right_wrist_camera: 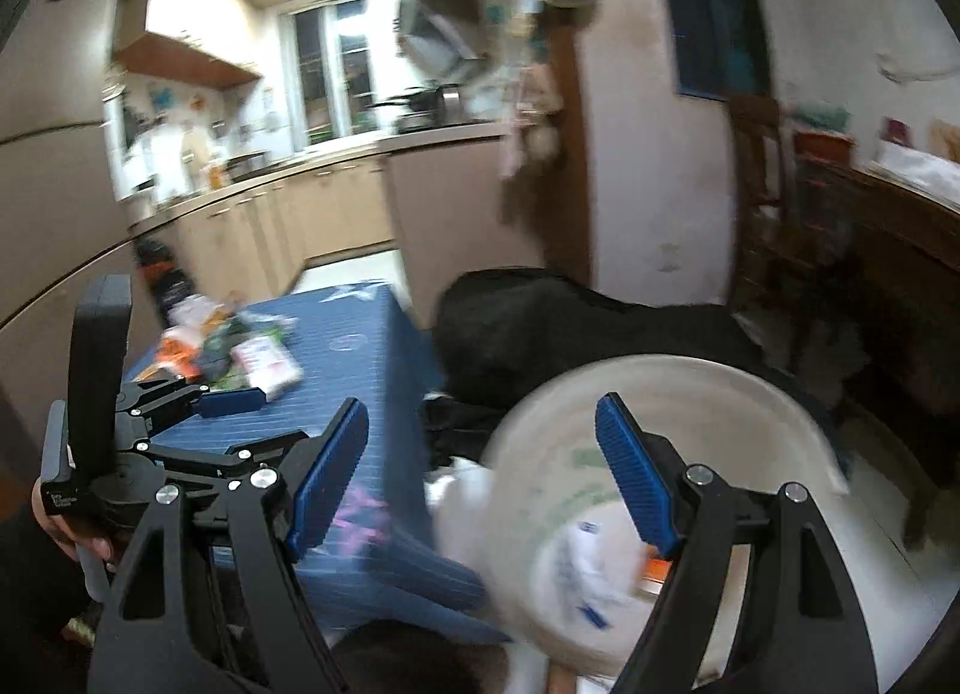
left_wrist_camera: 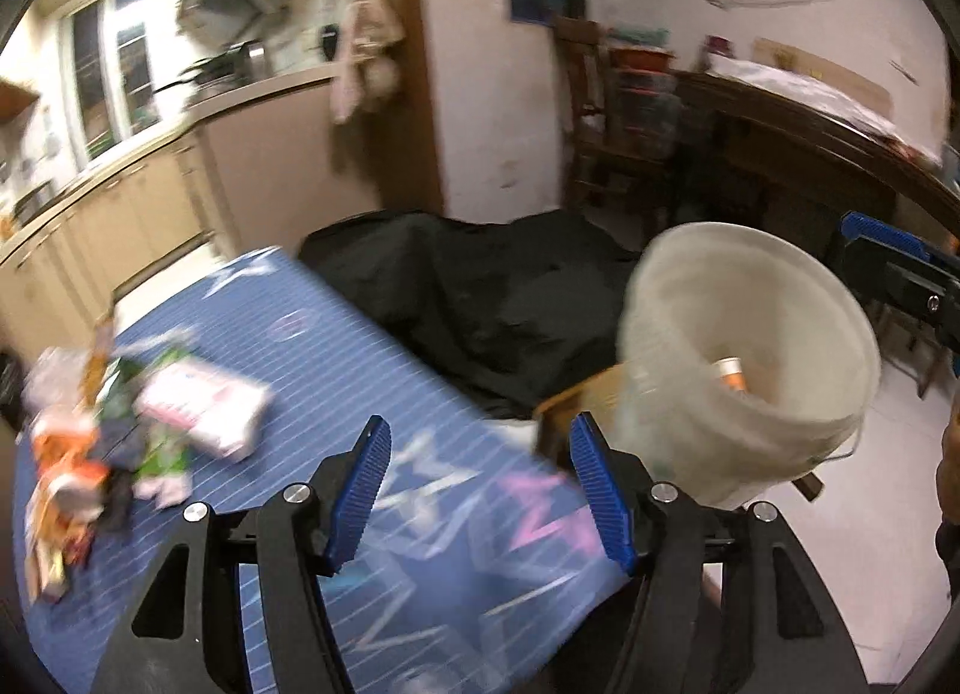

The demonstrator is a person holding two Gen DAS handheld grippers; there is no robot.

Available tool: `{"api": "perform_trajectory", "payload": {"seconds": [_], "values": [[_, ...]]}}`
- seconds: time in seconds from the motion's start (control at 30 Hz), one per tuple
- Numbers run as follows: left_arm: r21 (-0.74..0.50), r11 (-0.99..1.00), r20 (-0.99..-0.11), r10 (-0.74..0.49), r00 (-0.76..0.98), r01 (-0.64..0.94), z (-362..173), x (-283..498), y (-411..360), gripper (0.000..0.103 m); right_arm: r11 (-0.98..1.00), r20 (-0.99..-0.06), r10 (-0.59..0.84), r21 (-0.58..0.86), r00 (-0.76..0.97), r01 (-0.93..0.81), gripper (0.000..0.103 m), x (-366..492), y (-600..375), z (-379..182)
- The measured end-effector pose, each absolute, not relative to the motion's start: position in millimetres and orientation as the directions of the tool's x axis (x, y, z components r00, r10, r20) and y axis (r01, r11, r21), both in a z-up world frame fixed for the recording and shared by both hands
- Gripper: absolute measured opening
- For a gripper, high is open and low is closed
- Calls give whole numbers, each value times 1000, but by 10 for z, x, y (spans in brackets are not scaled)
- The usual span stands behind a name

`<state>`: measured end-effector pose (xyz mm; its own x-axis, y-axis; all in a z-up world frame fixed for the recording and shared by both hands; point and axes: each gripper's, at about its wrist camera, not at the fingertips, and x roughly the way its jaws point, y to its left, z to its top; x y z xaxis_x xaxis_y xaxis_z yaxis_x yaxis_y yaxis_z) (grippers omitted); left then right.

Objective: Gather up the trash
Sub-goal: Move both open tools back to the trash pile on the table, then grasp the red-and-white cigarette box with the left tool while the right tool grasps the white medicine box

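Note:
A pile of trash [left_wrist_camera: 114,442] with wrappers and a pink-white box [left_wrist_camera: 207,406] lies on the blue striped tablecloth [left_wrist_camera: 360,370], left in the left wrist view; it also shows in the right wrist view [right_wrist_camera: 228,352]. A white bucket [left_wrist_camera: 750,370] stands right of the table with an orange item inside; the right wrist view shows the bucket [right_wrist_camera: 660,394] holding white paper. My left gripper [left_wrist_camera: 480,442] is open and empty above the table's near right part. My right gripper [right_wrist_camera: 483,430] is open and empty between the table edge and the bucket's rim. The left gripper [right_wrist_camera: 228,400] also shows there.
A black cloth-covered heap [left_wrist_camera: 492,292] lies behind the table. Kitchen cabinets [left_wrist_camera: 120,214] run along the left. A wooden chair [left_wrist_camera: 600,130] and a dark wooden table [left_wrist_camera: 810,154] stand at the right. Both views are motion-blurred.

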<state>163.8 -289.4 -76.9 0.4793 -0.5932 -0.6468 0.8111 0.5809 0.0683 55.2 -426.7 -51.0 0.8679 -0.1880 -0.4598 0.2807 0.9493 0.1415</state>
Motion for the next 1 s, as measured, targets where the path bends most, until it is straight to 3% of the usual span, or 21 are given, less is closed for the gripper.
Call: {"api": "perform_trajectory", "payload": {"seconds": [0.17, 0.57, 0.73, 0.77, 0.87, 1.0], "values": [[83, 694, -641, -512, 572, 715, -792, 1905, -2158, 64, 978, -503, -37, 158, 864, 134, 75, 1096, -3837, -637], [55, 927, -677, -238, 696, 370, -993, 2618, -233, 72, 991, -594, 135, 101, 793, -93, 75, 2064, -3018, -855], [29, 948, -672, -217, 708, 317, -1040, 2873, 166, 86, 986, -619, 164, 103, 768, -128, 75, 2421, -2864, -900], [24, 948, -667, -220, 712, 316, -1048, 2926, 214, 88, 986, -626, 164, 95, 763, -134, 77, 2497, -2830, -911], [9, 953, -660, -221, 718, 302, -1081, 3096, 306, 93, 992, -639, 121, 55, 760, -112, 95, 2723, -2788, -945], [6, 956, -677, -211, 705, 292, -1180, 3371, 324, 94, 996, -682, 66, 4, 728, -86, 98, 3045, -2804, -1032]]}}
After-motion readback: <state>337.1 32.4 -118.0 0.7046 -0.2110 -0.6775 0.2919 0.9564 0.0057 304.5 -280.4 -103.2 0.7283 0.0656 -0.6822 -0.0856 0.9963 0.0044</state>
